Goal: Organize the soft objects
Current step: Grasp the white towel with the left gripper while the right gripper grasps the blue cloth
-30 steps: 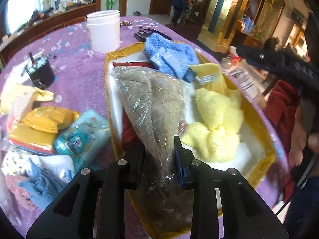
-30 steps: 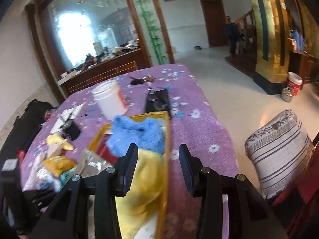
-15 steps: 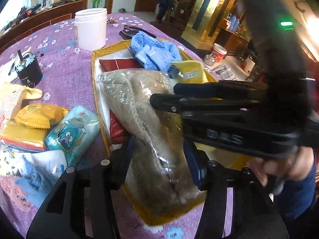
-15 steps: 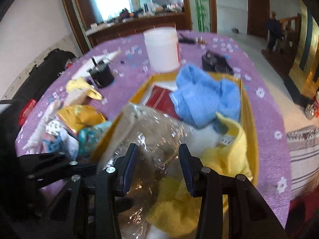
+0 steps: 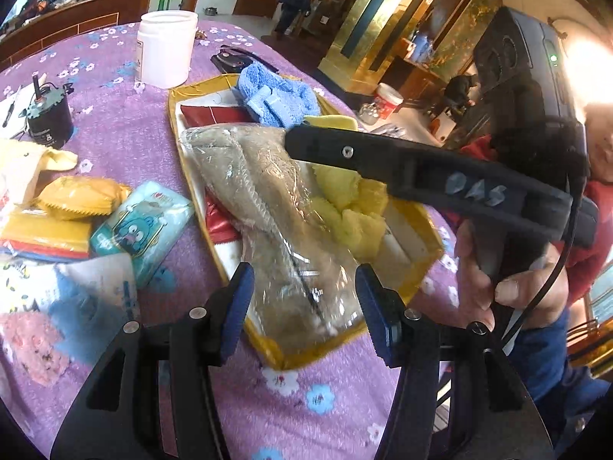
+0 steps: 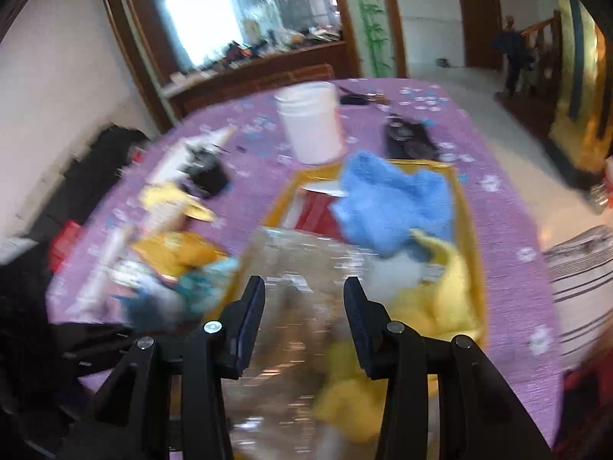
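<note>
Evidently light, limp and slippery in its wrap, the plastic-bagged beige fleece [image 5: 268, 207] lay in the gold tray [image 5: 174, 122]; the left claw [image 5: 302, 303], just opened, straddled it ungripped, and the right claw [image 6: 304, 318] hovered open; pinch the bunched near end.

Right wrist view: heavily motion-blurred. The plastic-wrapped beige item [image 6: 302, 299] reads only as glare; whether the right gripper [image 6: 304, 316] touches it cannot be told. The items at 9 o'clock on the tabletop [image 6: 505, 230] are smeared colour patches.

Left wrist view: the right gripper [image 5: 302, 143] body crosses from 3 o'clock, hiding part of the yellow cloth [image 5: 345, 203] and the tray's [image 5: 429, 253] far rim. The red item [image 5: 218, 222] is mostly covered by the wrapped item. The pink and blue cloths [image 5: 49, 329] at 8 o'clock are blurred. The package stack [image 5: 34, 230] is cut off at 9 o'clock.
</note>
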Action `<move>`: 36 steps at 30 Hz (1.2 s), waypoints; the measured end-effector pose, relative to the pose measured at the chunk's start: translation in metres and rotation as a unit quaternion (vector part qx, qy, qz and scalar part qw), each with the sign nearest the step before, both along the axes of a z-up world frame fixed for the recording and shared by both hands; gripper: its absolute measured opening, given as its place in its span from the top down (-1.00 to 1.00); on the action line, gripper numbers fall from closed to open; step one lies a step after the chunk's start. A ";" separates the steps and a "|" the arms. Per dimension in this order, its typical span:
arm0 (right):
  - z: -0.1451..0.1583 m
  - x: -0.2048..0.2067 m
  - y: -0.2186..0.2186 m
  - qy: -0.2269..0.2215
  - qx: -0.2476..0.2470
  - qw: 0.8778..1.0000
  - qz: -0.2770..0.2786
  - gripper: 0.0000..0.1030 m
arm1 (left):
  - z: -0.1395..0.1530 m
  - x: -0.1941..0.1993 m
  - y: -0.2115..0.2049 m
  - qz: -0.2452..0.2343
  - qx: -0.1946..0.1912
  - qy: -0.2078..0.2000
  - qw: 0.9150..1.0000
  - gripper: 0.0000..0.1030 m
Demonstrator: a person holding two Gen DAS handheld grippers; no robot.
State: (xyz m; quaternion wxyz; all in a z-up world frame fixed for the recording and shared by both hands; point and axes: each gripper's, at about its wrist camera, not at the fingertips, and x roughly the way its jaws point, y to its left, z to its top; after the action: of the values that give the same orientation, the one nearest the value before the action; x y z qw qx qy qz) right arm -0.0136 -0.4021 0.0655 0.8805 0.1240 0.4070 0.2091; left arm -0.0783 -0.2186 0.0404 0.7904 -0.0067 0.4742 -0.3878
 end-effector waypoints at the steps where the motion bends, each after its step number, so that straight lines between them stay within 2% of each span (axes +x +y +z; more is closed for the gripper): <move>1: 0.000 -0.001 0.000 0.005 0.031 0.999 0.012 0.16 | 0.001 -0.002 0.005 -0.004 -0.009 0.003 1.000 -0.07; 2: -0.001 0.000 0.003 0.015 0.062 0.998 0.025 0.16 | 0.003 -0.004 0.010 -0.009 -0.017 0.008 1.000 -0.07; 6: -0.007 0.001 0.018 0.032 0.115 0.991 0.054 0.16 | 0.011 -0.009 0.031 -0.011 -0.039 0.008 0.999 -0.07; 10: -0.018 -0.002 0.032 0.047 0.109 0.991 0.066 0.16 | 0.016 -0.015 0.067 0.003 -0.053 0.003 0.999 -0.07; 13: -0.023 -0.005 0.034 0.050 0.082 0.994 0.046 0.15 | 0.020 -0.016 0.108 0.036 -0.061 -0.001 0.998 -0.07; 15: -0.014 -0.010 0.035 0.032 0.076 0.996 0.046 0.13 | 0.022 -0.015 0.143 0.072 -0.071 -0.003 0.995 -0.07; 18: 0.006 -0.013 0.041 0.000 0.088 0.995 0.050 0.12 | 0.020 -0.010 0.196 0.142 -0.084 0.000 0.986 -0.07; 19: 0.011 -0.013 0.044 -0.009 0.077 0.996 0.044 0.02 | 0.017 -0.008 0.212 0.167 -0.086 0.002 0.982 -0.07; 21: 0.015 -0.014 0.053 -0.025 0.039 0.999 0.023 0.00 | 0.010 -0.001 0.243 0.221 -0.093 0.012 0.971 -0.08; 24: 0.015 -0.024 0.073 -0.032 0.063 0.995 0.064 -0.01 | -0.005 0.016 0.274 0.307 -0.071 0.032 0.948 -0.08; 27: 0.012 -0.033 0.080 -0.036 0.072 0.994 0.075 -0.01 | -0.019 0.034 0.280 0.338 -0.054 0.059 0.938 -0.08; 29: 0.009 -0.040 0.081 -0.034 0.081 0.993 0.074 -0.01 | -0.025 0.042 0.269 0.321 -0.039 0.062 0.944 -0.08; 30: 0.008 -0.043 0.080 -0.032 0.082 0.993 0.074 -0.01 | -0.030 0.045 0.262 0.325 -0.018 0.067 0.943 -0.08; 33: 0.004 -0.053 0.081 -0.025 0.069 0.994 0.079 -0.01 | -0.042 0.047 0.251 0.326 0.008 0.049 0.944 -0.08; 35: 0.001 -0.060 0.083 -0.022 0.062 0.995 0.078 -0.01 | -0.048 0.046 0.252 0.340 0.010 0.021 0.940 0.20; 36: 0.000 -0.063 0.084 -0.020 0.058 0.995 0.079 -0.01 | -0.049 0.046 0.254 0.343 0.003 0.011 0.939 0.20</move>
State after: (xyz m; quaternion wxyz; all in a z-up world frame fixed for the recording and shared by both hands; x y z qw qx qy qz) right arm -0.0768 -0.3176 0.0659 0.8605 0.1385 0.3847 0.3038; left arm -0.0321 0.0349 -0.0090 0.8701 -0.1708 0.4533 -0.0911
